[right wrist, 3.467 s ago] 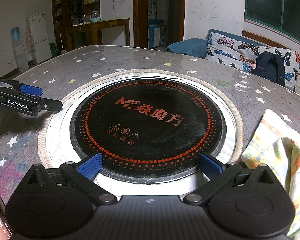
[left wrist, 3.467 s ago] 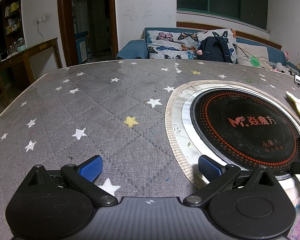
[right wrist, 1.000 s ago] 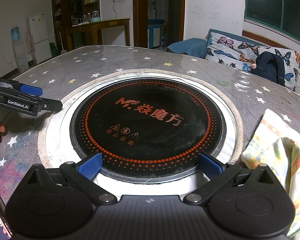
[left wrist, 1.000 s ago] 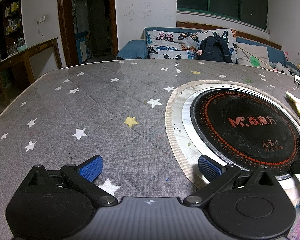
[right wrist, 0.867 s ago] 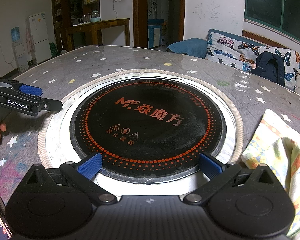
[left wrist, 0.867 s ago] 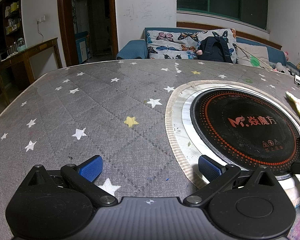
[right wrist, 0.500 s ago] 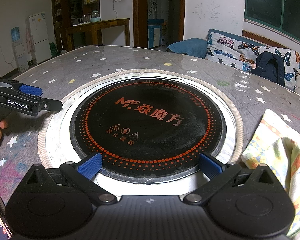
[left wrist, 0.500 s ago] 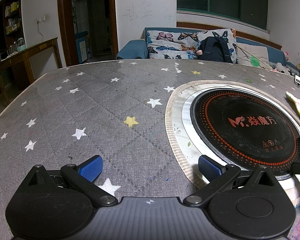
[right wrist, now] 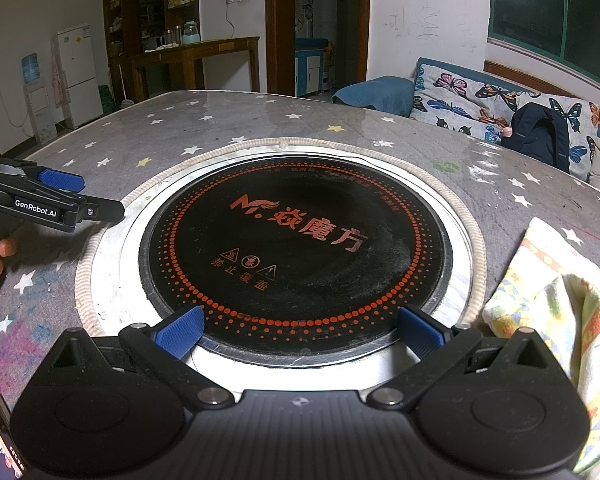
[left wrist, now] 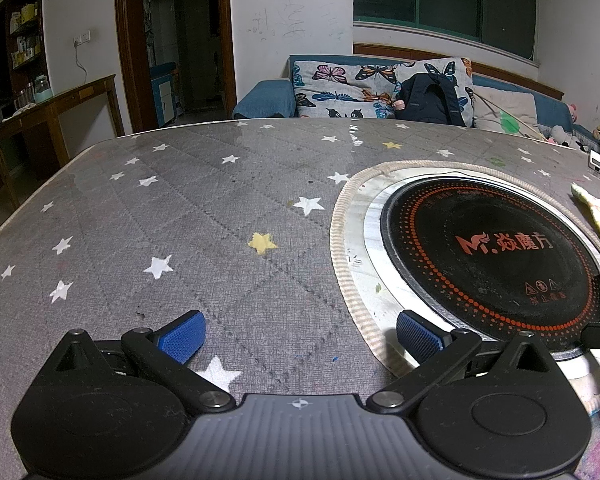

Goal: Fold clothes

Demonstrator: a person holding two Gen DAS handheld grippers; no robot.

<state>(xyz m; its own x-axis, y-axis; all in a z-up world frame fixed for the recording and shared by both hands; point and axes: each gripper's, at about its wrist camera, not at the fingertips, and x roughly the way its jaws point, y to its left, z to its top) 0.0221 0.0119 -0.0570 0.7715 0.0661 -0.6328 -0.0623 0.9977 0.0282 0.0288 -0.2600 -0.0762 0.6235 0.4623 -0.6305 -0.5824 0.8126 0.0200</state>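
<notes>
The folded cloth [right wrist: 556, 304] lay on the bench [left wrist: 204, 216] at its right edge, beside the inset cooktop [right wrist: 296, 256]; left gripper [left wrist: 298, 338] and right gripper [right wrist: 300, 330] rested low, fingers spread, holding nothing.

Open desk [left wrist: 188, 216] lies ahead of my left gripper [left wrist: 300, 338]; the cloth [right wrist: 556, 304] crowds my right gripper's [right wrist: 300, 330] right side.
</notes>
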